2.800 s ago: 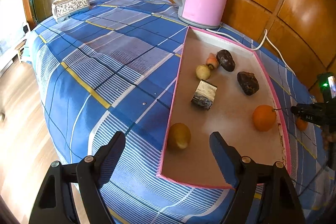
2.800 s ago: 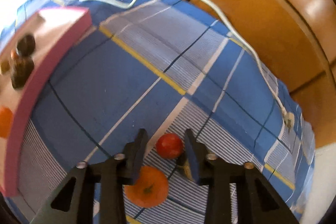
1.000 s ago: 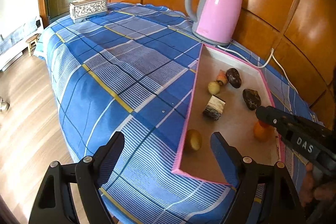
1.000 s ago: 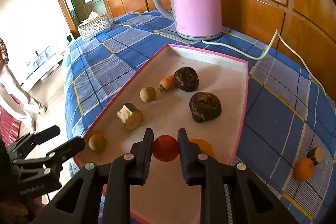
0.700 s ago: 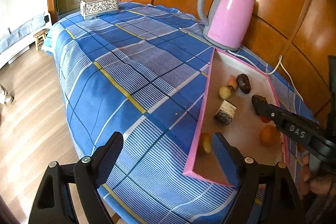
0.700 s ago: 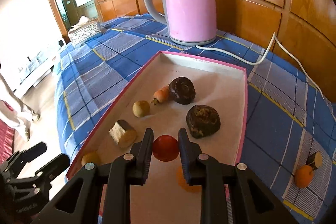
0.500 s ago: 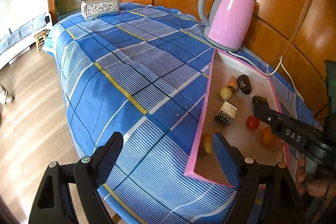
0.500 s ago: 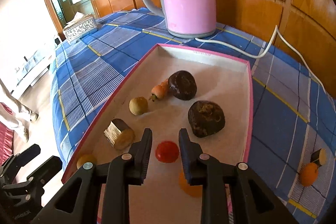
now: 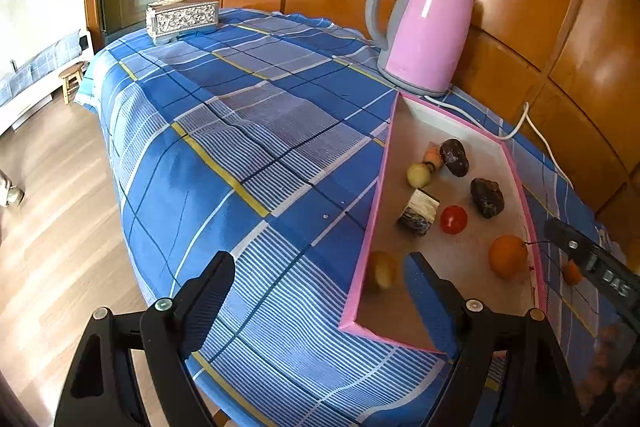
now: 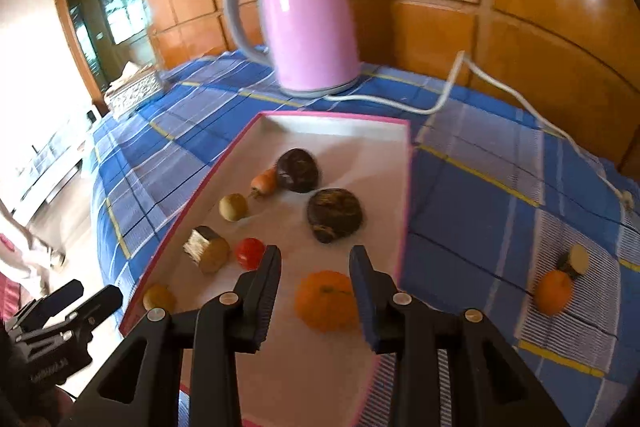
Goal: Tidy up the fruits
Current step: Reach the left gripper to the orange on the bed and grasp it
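right wrist view | tray on surface holds tomato, orange | right hand-held gripper open, empty; left hand-held gripper open | risk: small orange outside the tray may roll when pinched

A: What sits on the tabletop?

B: The tray lies toward its right side, the kettle just behind the tray's far edge, the tissue box at the far left corner.

A: And in the tray?

B: The tomato lies near the middle, beside the cut block along the left rim. The large orange sits by the right rim, nearer the front.

A: Anything outside it?

B: The small orange lies on the cloth well right of the tray, touching a stub behind it.
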Available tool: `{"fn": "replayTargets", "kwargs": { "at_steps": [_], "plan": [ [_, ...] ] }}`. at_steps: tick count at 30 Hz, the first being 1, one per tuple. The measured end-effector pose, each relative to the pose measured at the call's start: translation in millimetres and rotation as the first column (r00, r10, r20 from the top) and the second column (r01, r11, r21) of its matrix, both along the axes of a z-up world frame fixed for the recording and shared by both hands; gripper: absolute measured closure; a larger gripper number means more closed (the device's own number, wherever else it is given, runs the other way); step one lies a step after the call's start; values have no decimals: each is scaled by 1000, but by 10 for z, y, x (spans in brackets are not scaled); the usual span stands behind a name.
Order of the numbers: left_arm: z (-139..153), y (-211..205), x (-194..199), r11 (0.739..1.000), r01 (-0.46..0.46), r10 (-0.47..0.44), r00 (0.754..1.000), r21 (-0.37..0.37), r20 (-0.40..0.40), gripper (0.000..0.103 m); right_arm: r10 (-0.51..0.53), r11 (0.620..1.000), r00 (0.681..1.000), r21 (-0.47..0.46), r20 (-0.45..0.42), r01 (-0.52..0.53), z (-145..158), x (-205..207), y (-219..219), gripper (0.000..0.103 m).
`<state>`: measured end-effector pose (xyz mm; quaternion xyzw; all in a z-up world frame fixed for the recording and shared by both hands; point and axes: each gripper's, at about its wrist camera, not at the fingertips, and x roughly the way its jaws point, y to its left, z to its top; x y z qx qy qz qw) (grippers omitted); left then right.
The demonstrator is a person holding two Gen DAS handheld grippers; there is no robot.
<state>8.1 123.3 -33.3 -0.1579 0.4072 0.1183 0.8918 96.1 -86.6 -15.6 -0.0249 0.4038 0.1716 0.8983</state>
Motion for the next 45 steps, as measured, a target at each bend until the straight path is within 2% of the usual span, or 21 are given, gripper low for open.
{"fn": "replayTargets", "kwargs": {
  "at_steps": [5, 8, 14, 18, 24, 31, 38, 45],
  "plan": [
    [11, -82, -3, 999, 31, -31, 1000, 10, 2, 16, -111, 994, 993, 1, 42, 111, 59, -160, -407, 65],
    [19, -132, -2, 999, 47, -47, 999, 18, 3, 16, -202, 979, 979, 11, 31, 202, 26, -218, -724, 64],
    [38, -254, 11, 995, 93, -93, 996, 35, 4, 16, -392, 920, 919, 6, 32, 392, -50, -330, -1342, 64],
    [61, -368, 32, 990, 131, -132, 991, 52, 6, 16, -482, 875, 875, -11, 41, 483, -96, -417, -1690, 64],
    [107, -537, 67, 979, 188, -189, 982, 76, 9, 16, -623, 780, 781, -36, 44, 624, -173, -597, -2294, 64],
    [118, -787, 106, 961, 257, -258, 966, 106, -7, 16, -773, 633, 634, -53, 14, 773, -349, -864, -2951, 63],
    [139, -1005, 153, 940, 317, -318, 948, 122, -16, 16, -850, 526, 527, -60, 8, 848, -439, -1071, -3288, 63],
    [190, -1222, 236, 915, 386, -388, 922, 117, -9, 16, -892, 449, 452, -83, 24, 890, -502, -1149, -3484, 63]
  ]
}}
